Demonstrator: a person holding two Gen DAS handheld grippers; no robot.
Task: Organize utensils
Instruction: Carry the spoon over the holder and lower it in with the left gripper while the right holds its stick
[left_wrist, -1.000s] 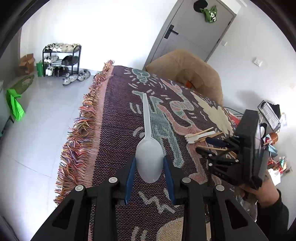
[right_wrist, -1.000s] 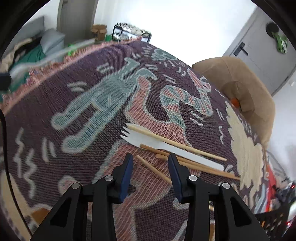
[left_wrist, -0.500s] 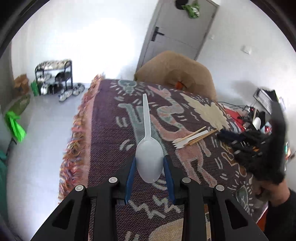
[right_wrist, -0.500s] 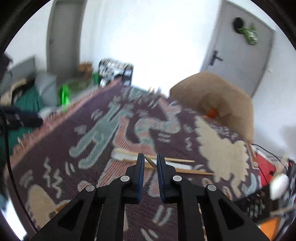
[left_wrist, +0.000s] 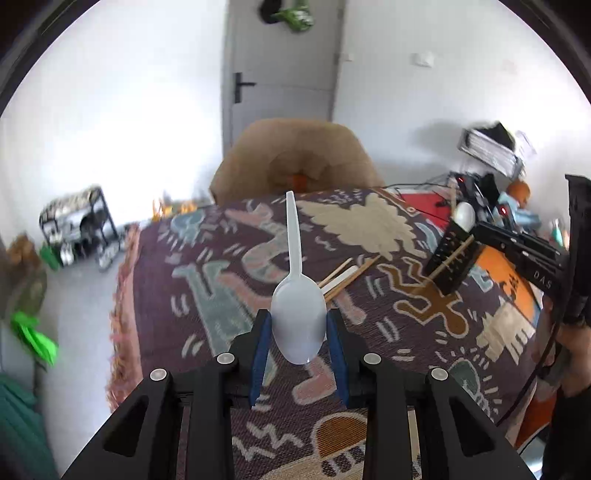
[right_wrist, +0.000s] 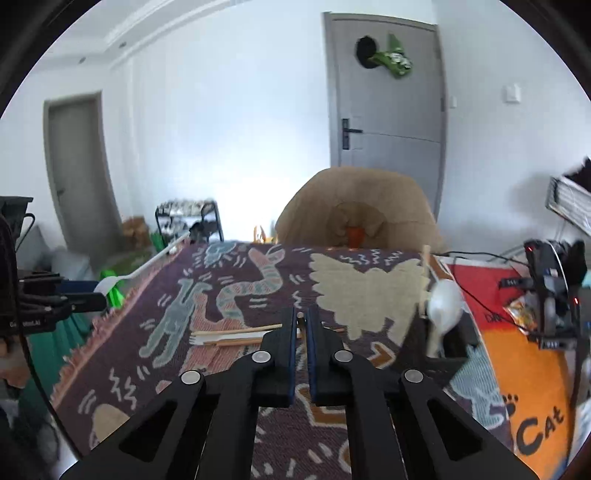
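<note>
Right hand-held gripper (right_wrist: 302, 325) pinching a chopstick (right_wrist: 300, 316) above patterned blanket (right_wrist: 236, 295).

Your work surface is a dark purple woven blanket (right_wrist: 229, 369) with cartoon figures. At its centre lie pale wooden chopsticks (right_wrist: 236, 329) and a white plastic fork (right_wrist: 236, 336); toward three o'clock stands a black utensil holder (right_wrist: 456, 341).

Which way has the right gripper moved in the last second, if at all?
Yes. In the left wrist view the right gripper, jaws just closed on a chopstick, has left the fork pile, going right toward the holder.
</note>
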